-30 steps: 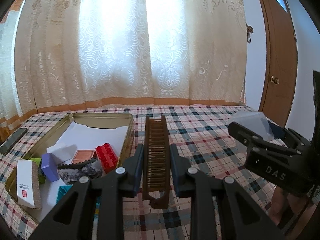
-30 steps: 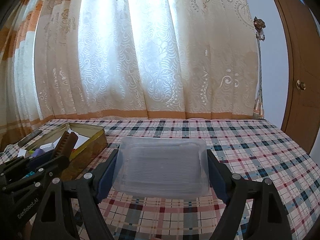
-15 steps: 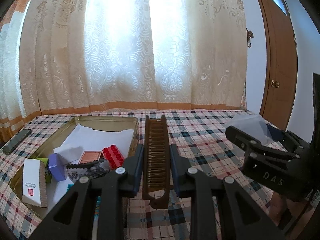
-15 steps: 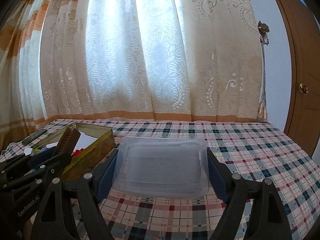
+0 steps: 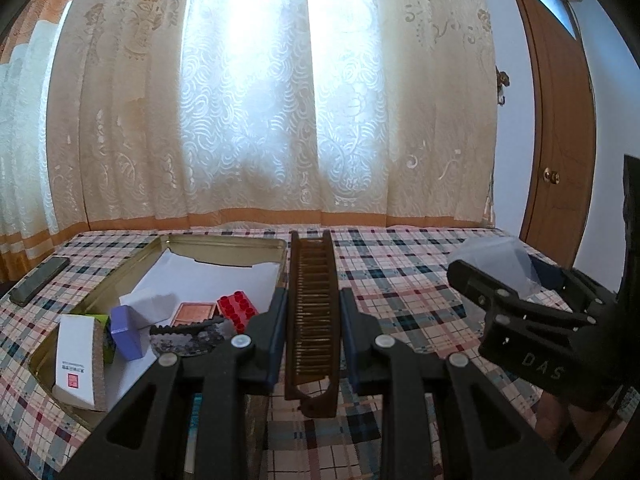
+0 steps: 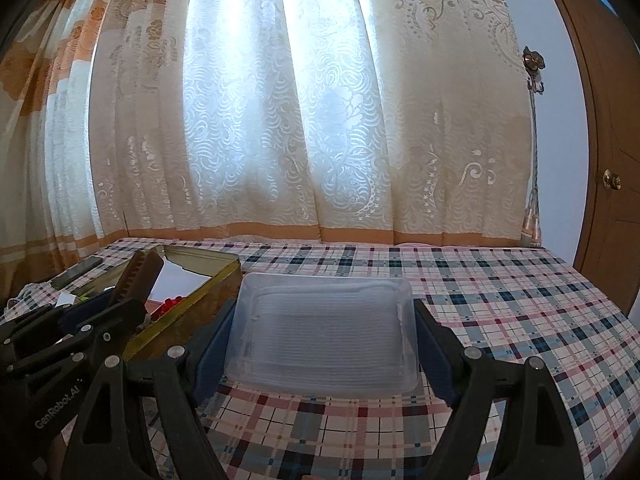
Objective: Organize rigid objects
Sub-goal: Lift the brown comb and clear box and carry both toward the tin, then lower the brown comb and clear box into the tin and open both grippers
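Observation:
My left gripper [image 5: 312,312] is shut on a brown comb [image 5: 313,300] and holds it lengthwise above the checked tablecloth, just right of the gold tin's [image 5: 224,245] wall. The tin holds a red brick [image 5: 237,309], a purple block [image 5: 126,330], a white box [image 5: 78,360] and other small items. My right gripper [image 6: 320,332] is shut on a clear plastic box [image 6: 324,336], held above the cloth right of the tin [image 6: 200,284]. The right gripper also shows in the left wrist view [image 5: 532,312].
A dark phone [image 5: 40,280] lies on the cloth left of the tin. Cream curtains [image 5: 280,100] hang behind the table. A brown door [image 5: 560,140] stands at the right. The checked tablecloth [image 6: 500,288] stretches out to the right.
Both grippers have risen and tilted up a little with their loads; the tin and table sit lower in both views. Both grips are unchanged.

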Demonstrator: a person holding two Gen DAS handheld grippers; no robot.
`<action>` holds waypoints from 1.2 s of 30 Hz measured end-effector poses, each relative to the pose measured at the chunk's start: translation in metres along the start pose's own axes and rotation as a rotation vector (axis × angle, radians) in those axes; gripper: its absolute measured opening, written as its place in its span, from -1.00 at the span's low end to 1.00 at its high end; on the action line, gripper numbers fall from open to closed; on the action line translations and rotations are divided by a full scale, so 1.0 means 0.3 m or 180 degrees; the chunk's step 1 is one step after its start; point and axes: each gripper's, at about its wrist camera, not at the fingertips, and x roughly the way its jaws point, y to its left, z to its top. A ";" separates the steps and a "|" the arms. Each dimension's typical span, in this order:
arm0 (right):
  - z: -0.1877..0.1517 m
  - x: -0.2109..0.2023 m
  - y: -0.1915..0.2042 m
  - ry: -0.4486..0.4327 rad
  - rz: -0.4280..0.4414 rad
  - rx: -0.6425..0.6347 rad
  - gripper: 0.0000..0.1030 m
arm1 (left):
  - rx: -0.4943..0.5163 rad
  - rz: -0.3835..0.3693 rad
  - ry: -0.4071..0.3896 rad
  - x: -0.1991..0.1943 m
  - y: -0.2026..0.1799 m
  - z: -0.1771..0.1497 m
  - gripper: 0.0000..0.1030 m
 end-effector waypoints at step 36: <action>0.162 0.114 0.271 0.0224 0.0872 -0.0119 0.62 | -0.0213 0.0618 0.0145 -0.070 0.347 0.085 -0.54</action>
